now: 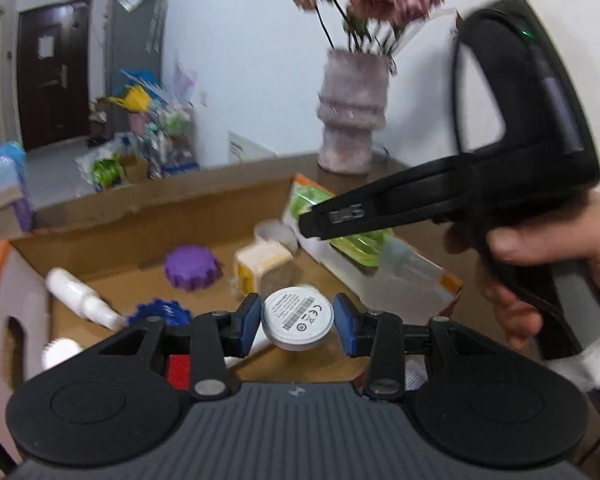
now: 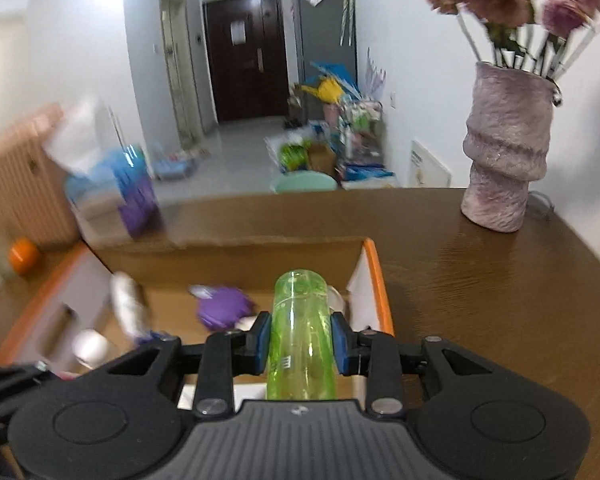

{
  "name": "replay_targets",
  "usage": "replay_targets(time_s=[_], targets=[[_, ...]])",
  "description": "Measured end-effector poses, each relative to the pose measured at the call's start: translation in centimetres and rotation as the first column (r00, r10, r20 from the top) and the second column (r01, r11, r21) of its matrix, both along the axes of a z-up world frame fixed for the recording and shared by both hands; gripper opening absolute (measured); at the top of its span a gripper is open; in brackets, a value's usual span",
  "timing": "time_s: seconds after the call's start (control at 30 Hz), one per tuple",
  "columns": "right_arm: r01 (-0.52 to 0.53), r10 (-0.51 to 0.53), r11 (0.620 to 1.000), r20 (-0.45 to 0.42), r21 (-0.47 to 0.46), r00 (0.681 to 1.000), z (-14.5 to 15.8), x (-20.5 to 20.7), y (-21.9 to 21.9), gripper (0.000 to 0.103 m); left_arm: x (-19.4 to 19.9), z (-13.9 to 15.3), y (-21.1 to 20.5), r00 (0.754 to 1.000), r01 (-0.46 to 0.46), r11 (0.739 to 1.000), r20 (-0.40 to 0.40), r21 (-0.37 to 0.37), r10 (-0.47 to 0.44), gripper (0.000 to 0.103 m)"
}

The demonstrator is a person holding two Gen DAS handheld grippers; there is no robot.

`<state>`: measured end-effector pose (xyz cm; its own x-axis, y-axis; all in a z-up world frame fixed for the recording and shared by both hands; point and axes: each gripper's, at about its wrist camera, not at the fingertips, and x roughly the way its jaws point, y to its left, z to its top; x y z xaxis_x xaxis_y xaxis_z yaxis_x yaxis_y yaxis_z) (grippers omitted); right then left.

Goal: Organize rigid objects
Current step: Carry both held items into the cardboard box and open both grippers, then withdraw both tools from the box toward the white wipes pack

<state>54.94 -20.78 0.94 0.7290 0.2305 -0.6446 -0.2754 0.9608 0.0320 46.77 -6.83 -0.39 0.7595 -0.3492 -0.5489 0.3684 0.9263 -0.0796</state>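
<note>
blue pads of the left gripper (image 1: 297, 322) sit on either side of a white round disc (image 1: 297, 317), its label side with barcode facing the camera; the pads press its edges and it hangs above the open cardboard box (image 1: 148, 216). below and beyond it in the box lie a purple gear (image 1: 191, 267), a blue gear (image 1: 162, 312), a white bottle (image 1: 80, 294) and a yellow-and-white carton (image 1: 260, 266). to the right, the right gripper (image 2: 301, 340) is clamped around a clear green bottle (image 2: 301, 332), which points forward over the box's orange-edged right wall (image 2: 376, 276); a bare hand (image 1: 556, 264) grips its black handle. box and a mauve vase (image 2: 504, 152) of dried flowers stand well apart on the brown wooden table (image 2: 480, 280).
</note>
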Motion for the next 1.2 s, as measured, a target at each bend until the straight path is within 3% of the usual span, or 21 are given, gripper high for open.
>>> replay_targets(time_s=[0.1, 0.27, 0.43, 0.57, 0.73, 0.8, 0.87, 1.07, 1.2], targets=[[-0.002, 0.000, 0.997, -0.030, -0.071, 1.000, -1.9, 1.0, 0.7, 0.031, 1.0, -1.3, -0.4, 0.999, 0.020, 1.000, -0.026, 0.021, -0.019, 0.040], [0.004, -0.008, 0.989, -0.024, -0.147, 1.000, -3.7, 1.4, 1.1, 0.030, 2.1, -2.0, 0.4, 0.999, 0.012, 0.999, -0.036, -0.048, -0.014, 0.049], [0.018, -0.016, 0.990, 0.017, -0.139, 1.000, -2.5, 1.2, 1.1, 0.031, 1.9, -0.9, 0.8, 1.000, 0.007, 1.000, -0.016, -0.029, -0.008, 0.051], [0.019, -0.015, 0.993, 0.029, -0.114, 0.999, -0.7, 0.7, 0.9, 0.032, 1.3, 0.7, 2.4, 0.999, -0.039, 0.999, 0.008, -0.022, 0.039, 0.065], [0.013, -0.007, 0.994, 0.051, -0.112, 0.999, 1.9, -0.7, 0.7, 0.034, -0.6, 3.3, 4.0, 0.986, -0.152, 0.986, 0.078, 0.074, 0.146, 0.075], [0.007, -0.001, 0.995, 0.056, -0.103, 0.998, 3.1, -1.7, 0.6, 0.040, -1.7, 4.5, 4.7, 0.979, -0.188, 0.979, 0.098, 0.079, 0.180, 0.077], [-0.005, 0.010, 0.997, 0.062, -0.081, 0.998, 4.2, -2.8, 0.5, 0.055, -3.0, 5.8, 5.3, 0.966, -0.237, 0.968, 0.122, 0.081, 0.226, 0.082], [-0.031, 0.037, 0.998, 0.135, -0.050, 0.990, 6.9, -7.4, 0.0, 0.077, -7.1, 9.1, 6.9, 0.926, -0.343, 0.934, 0.203, 0.098, 0.318, 0.090], [-0.046, 0.051, 0.998, 0.176, -0.032, 0.983, 7.9, -10.7, -0.4, 0.081, -10.1, 10.7, 8.0, 0.898, -0.396, 0.916, 0.233, 0.061, 0.372, 0.094]])
